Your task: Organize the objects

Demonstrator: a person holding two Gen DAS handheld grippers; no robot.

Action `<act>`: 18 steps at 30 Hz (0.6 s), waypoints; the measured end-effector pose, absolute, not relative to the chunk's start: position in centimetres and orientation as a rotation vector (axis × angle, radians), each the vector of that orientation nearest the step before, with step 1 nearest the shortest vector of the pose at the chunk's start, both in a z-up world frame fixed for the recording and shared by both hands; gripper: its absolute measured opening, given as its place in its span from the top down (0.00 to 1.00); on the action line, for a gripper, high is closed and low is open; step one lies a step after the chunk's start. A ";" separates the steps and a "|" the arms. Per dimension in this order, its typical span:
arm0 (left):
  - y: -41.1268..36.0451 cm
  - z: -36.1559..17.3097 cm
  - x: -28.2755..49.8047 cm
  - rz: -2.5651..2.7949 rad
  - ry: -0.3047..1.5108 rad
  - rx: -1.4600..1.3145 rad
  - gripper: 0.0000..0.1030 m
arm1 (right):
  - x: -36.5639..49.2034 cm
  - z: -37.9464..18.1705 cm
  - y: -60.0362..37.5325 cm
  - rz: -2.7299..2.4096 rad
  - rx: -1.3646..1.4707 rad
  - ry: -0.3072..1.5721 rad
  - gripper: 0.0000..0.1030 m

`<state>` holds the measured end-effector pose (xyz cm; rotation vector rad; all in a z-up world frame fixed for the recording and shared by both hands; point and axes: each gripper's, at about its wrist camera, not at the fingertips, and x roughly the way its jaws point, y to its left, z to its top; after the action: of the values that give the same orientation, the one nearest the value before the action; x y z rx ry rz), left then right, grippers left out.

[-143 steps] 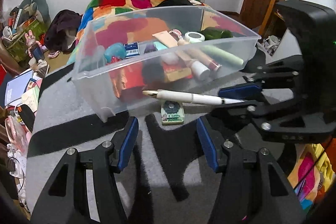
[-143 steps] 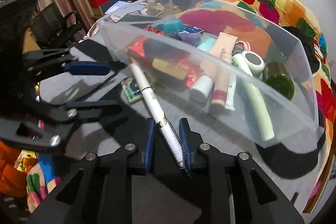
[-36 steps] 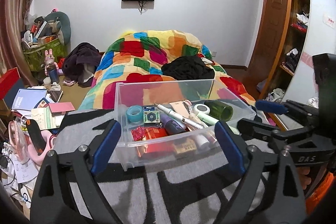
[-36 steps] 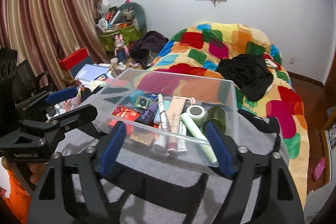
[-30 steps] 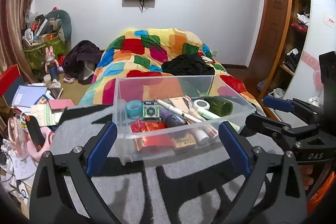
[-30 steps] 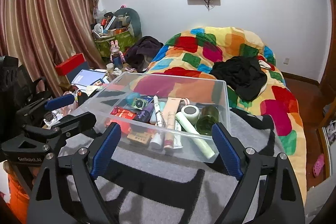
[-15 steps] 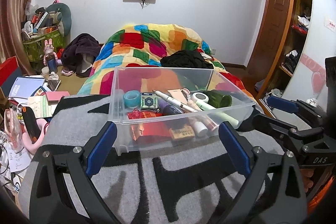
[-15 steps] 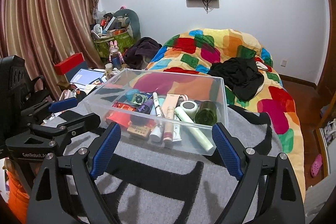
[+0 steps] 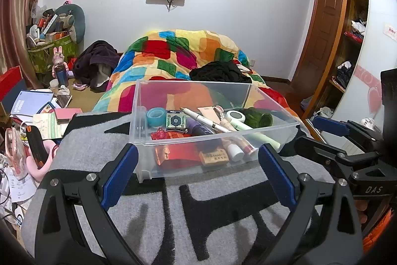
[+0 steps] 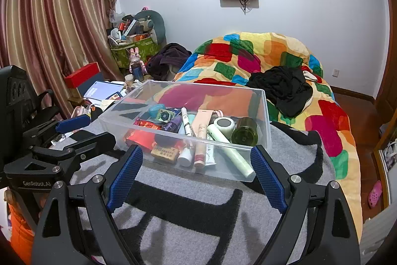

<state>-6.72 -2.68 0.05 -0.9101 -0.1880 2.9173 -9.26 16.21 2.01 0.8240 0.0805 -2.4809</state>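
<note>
A clear plastic bin [image 9: 142,116] [image 10: 260,148] stands on a grey and black rug [image 9: 173,210] [image 10: 188,220]. Inside lie a white pen [image 9: 202,119] [image 10: 186,122], a teal tape roll [image 9: 155,116], a dark green jar [image 9: 258,116] [image 10: 244,133], a pale green tube [image 10: 230,150], a small patterned box [image 9: 175,122] and other cosmetics. My left gripper [image 9: 196,165] hangs open just short of the bin's near wall, nothing between its fingers. Open and empty too, my right gripper [image 10: 196,167] faces the bin from the other side; the left wrist view shows it at the right [image 9: 330,126].
Behind the bin a bed carries a multicoloured quilt [image 9: 183,54] and black clothes [image 10: 285,88]. Books, papers and a red box [image 10: 82,77] clutter the floor at the left, near curtains [image 10: 49,29]. A wooden door and shelves [image 9: 347,41] stand at the right.
Earlier my right gripper held the white pen outside the bin; it now lies inside, as does the small patterned box. Both grippers have since drawn back and opened wide; they barely moved lately.
</note>
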 end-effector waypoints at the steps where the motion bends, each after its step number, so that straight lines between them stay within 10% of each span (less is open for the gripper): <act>1: -2.7 0.1 -6.7 2.918 -0.185 -0.909 0.04 | -9.2 2.0 16.2 -2.482 0.824 0.081 0.16; 18: -1.9 0.2 -6.3 2.908 -0.161 -0.909 0.04 | -9.4 1.9 16.3 -2.491 0.831 0.076 0.16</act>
<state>-6.33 -1.90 0.24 -0.9091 -0.1613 2.9076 -9.45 16.33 1.95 0.8313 0.0756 -2.4911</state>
